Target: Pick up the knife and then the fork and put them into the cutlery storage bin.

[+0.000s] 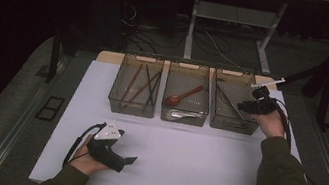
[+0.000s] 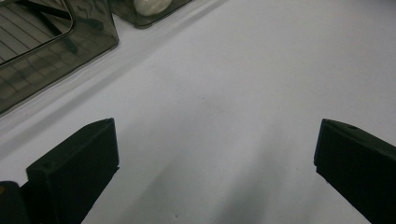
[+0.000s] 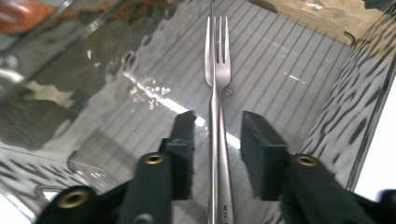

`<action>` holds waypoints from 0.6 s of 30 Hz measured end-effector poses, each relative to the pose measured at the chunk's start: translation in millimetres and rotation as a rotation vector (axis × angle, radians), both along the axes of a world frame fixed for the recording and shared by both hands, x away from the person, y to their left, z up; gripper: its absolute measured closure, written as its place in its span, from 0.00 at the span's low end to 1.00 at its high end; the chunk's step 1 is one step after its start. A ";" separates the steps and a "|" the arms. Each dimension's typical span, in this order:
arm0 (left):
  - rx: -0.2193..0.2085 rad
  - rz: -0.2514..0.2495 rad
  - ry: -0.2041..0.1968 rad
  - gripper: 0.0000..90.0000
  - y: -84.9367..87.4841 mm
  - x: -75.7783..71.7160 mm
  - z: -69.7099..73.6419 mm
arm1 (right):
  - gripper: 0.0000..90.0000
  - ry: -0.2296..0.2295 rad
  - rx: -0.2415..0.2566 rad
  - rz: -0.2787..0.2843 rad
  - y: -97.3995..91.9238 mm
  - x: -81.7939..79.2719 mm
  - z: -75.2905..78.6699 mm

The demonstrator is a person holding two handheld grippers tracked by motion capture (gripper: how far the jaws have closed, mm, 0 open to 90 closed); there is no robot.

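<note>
My right tongs (image 3: 217,140), pads parted and clear, straddle the slim steel fork (image 3: 217,84) lying in the smoky plastic bin (image 1: 235,108) at two o'clock on the white worktop (image 1: 181,161); left tongs (image 2: 215,158) wide, empty. Dark room beyond.

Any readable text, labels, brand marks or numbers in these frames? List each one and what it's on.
No text can be read with certainty.
Fork, low on the handle in the right gripper view: a small stamped mark, too small and blurred to read.
Clear bins, white table mat, left hand-held gripper and its grey plate: no lettering visible.
</note>
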State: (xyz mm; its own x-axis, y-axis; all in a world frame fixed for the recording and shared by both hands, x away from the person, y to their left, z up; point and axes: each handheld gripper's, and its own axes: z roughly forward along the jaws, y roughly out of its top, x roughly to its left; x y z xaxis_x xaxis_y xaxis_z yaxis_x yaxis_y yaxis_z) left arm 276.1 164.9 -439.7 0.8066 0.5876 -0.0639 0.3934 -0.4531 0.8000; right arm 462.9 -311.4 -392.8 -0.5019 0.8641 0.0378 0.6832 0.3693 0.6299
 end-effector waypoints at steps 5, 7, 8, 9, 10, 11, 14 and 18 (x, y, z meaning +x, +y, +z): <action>-0.002 -0.003 0.003 0.00 0.6 0.6 -0.5 | 0.52 -0.027 0.078 -0.001 -6.1 -4.0 5.5; -0.003 -0.004 0.006 0.00 0.8 0.9 -0.7 | 0.46 -0.037 0.101 0.007 -7.1 -7.1 8.5; -0.005 -0.004 0.008 0.00 1.0 1.0 -0.8 | 0.43 -0.043 0.103 0.008 -7.4 -9.0 10.3; -0.003 -0.004 0.008 0.00 1.4 1.3 -0.8 | 0.40 -0.054 0.107 0.014 -7.5 -11.0 11.8; -0.005 -0.002 0.008 0.00 1.7 1.5 -1.1 | 0.37 -0.064 0.116 0.020 -7.5 -13.0 13.2; -0.005 0.000 0.010 0.00 2.4 1.8 -1.5 | 0.36 -0.067 0.123 0.024 -7.5 -14.3 14.4; -0.011 0.006 0.013 0.00 4.4 3.2 -2.0 | 0.31 -0.102 0.130 0.036 -5.0 -20.9 18.6; -0.025 0.017 0.017 0.00 6.3 4.1 -2.2 | 0.25 -0.140 0.112 0.059 0.4 -33.1 22.2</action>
